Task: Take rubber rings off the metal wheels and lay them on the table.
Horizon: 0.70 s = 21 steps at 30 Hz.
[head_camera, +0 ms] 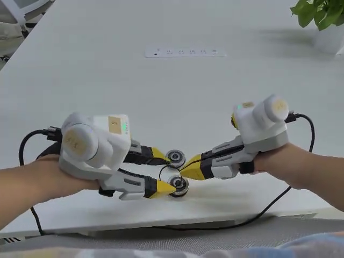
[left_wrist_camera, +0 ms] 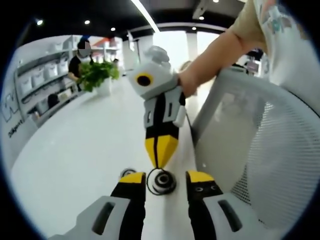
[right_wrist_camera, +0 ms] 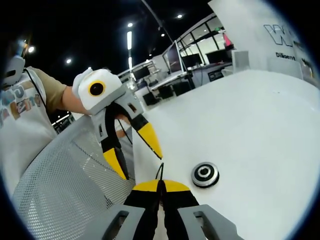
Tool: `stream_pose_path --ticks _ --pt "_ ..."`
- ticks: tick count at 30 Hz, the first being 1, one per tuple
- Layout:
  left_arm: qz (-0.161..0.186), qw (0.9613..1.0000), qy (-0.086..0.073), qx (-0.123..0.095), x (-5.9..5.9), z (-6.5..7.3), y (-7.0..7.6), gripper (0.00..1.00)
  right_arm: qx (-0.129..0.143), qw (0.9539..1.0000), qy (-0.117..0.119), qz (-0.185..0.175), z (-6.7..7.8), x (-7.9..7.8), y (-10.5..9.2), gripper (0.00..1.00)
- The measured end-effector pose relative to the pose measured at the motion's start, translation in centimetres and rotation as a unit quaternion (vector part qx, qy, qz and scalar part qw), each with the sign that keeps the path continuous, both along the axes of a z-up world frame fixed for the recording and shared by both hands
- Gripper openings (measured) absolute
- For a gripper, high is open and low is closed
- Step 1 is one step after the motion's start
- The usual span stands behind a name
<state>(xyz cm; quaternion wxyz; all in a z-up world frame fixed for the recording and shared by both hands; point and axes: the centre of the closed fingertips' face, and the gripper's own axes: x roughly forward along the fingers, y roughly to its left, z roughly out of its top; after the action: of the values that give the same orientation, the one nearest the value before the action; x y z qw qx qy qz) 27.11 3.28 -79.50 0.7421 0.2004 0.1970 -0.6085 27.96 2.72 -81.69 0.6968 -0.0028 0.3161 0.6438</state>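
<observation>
Counting two metal wheels [head_camera: 175, 157] on your table [head_camera: 161, 91]: one rubber ring [head_camera: 161, 173] between the wheels, clenched by your right gripper [right_wrist_camera: 161, 184]; left gripper [left_wrist_camera: 166, 176] released, straddling one wheel.

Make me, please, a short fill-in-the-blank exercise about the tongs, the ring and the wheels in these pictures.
1. The right tongs are ___ on a thin black ring.
2. The left tongs are ___, with a wheel between the jaws.
3. In the head view, ___ wheels lie on the table.
4. A green ___ stands at the table's far right corner.

Missing words: shut; open; two; plant.
</observation>
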Motion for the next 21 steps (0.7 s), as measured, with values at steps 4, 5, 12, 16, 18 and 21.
stream_pose_path --ticks 4,5,12,16,18,21 --pt "0.010 0.9999 -0.002 -0.008 0.2 0.6 0.6 0.36 0.003 1.0000 -0.001 -0.002 0.4 0.1 0.2 0.00" --pt "0.012 0.9999 -0.003 -0.010 0.2 0.7 0.9 0.37 0.004 1.0000 -0.001 -0.003 0.5 0.2 0.2 0.00" --pt "0.029 0.9995 -0.006 -0.013 0.3 1.2 2.4 0.43 0.013 0.9999 -0.002 -0.008 1.3 0.6 0.7 0.00" --pt "0.040 0.9990 -0.004 -0.016 0.2 1.4 3.3 0.48 0.018 0.9998 -0.003 -0.008 1.7 0.8 1.2 0.00" --pt "0.045 0.9988 -0.001 -0.018 0.1 1.3 3.7 0.51 0.019 0.9998 -0.002 -0.007 1.8 0.8 1.5 0.00" --pt "0.051 0.9986 0.001 -0.015 0.0 1.1 4.2 0.54 0.021 0.9998 -0.002 -0.005 1.8 0.8 2.0 0.00"
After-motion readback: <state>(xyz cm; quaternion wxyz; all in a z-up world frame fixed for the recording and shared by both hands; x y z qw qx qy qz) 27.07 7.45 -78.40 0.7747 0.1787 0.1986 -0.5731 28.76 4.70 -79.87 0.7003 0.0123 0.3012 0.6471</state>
